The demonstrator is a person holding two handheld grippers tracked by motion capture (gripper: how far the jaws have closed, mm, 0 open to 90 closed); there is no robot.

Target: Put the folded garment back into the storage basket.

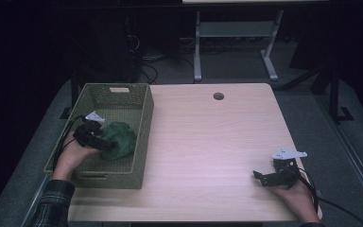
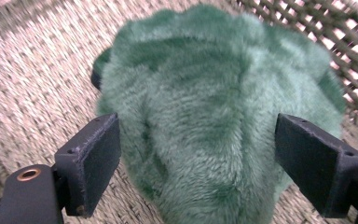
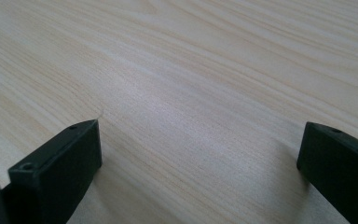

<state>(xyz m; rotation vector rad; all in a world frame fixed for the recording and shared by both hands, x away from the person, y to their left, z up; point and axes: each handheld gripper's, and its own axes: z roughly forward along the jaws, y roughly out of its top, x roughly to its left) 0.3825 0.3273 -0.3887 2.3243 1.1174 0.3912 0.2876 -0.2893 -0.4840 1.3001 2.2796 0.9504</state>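
At the lower right of the high view your right gripper (image 1: 261,178) rested low over the bare wooden table (image 1: 208,142), well apart from everything else; in the right gripper view its jaws stood wide with nothing but wood grain between them.

At the lower left of the high view, your left hand (image 1: 73,153) reached into the green woven basket (image 1: 144,137) at the table's left edge, and your left gripper (image 1: 105,144) sat against the near-left side of the green plush toy (image 1: 118,139). The toy lay on the basket floor, toward the basket's right wall.

In the left gripper view the toy (image 2: 214,116) sat in the middle of the frame, directly between the two jaws. The jaws stood spread wide, one at the lower left and one at the lower right, flanking the fur without squeezing it.
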